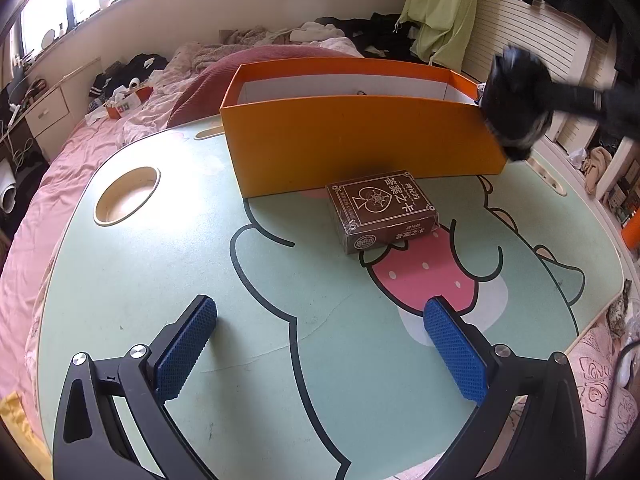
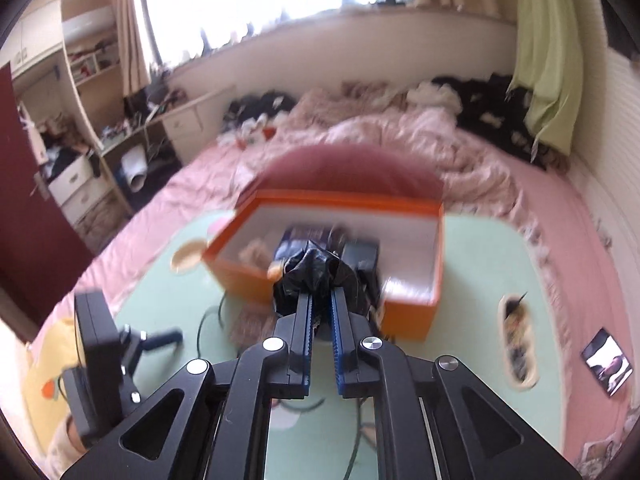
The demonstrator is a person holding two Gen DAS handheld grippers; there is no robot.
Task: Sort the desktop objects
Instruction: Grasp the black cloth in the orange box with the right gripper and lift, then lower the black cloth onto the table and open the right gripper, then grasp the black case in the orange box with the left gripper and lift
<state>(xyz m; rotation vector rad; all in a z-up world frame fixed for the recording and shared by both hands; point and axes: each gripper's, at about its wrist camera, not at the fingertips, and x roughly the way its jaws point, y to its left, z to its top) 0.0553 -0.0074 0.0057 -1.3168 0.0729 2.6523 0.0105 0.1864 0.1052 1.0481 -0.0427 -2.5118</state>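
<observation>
Left gripper point(image 1: 320, 332) spread over mint cartoon table point(image 1: 160, 280); right gripper point(image 2: 320, 300) pinching black bag point(image 2: 316, 272); pink bed point(image 2: 540, 220) beyond.

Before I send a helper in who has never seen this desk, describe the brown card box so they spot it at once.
Find the mint-green cartoon table lying over the pink bed, then the tall orange box at its far side. The brown card box lies flat on the table just in front of that orange wall, over the pink strawberry print. It is the only small dark-brown pack there, with a pale spade emblem on its top.

Motion blur smears the orange box point(image 2: 412, 308) and its contents, while the crumpled black bag point(image 2: 320, 276) hides some.
</observation>
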